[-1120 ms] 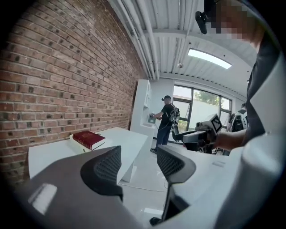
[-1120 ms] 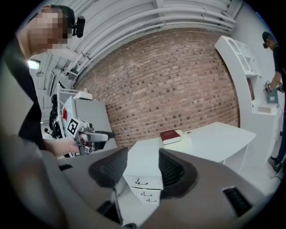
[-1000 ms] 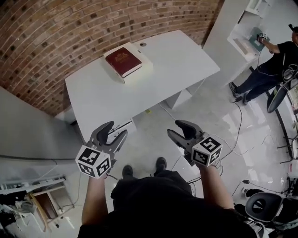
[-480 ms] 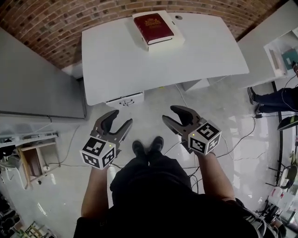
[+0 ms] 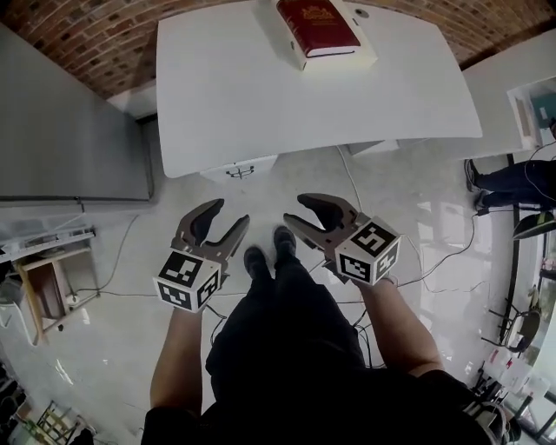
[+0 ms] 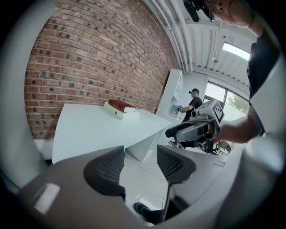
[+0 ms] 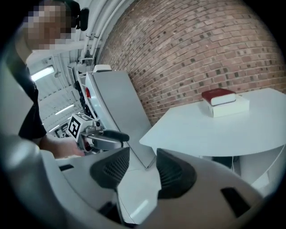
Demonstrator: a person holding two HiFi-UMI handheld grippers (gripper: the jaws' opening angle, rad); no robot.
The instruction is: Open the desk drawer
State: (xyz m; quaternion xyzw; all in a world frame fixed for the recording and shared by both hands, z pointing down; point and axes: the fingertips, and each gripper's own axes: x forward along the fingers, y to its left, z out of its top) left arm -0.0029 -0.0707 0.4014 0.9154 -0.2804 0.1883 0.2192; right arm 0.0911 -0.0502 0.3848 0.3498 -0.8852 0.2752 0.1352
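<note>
The white desk (image 5: 261, 96) fills the top of the head view. Its small white drawer (image 5: 239, 168), with a dark handle, sits shut under the desk's front edge. A red book (image 5: 317, 22) lies on a white box at the far side. My left gripper (image 5: 228, 215) hangs open over the floor, just below the drawer and apart from it. My right gripper (image 5: 298, 211) is open beside it; its jaws have just been closing a little with nothing between them. The left gripper view shows open jaws (image 6: 139, 161) facing the desk (image 6: 98, 129). The right gripper view shows its empty jaws (image 7: 142, 167).
A tall grey panel (image 5: 69, 130) stands left of the desk. Cables (image 5: 434, 278) trail over the glossy floor at right. A wooden shelf unit (image 5: 43, 287) sits at the far left. Another person (image 5: 512, 178) stands at the right edge. My shoes (image 5: 269, 252) are between the grippers.
The desk has slid up and toward the centre of the head view. Both grippers have sunk, and the right one has swung left, closer to the left gripper.
</note>
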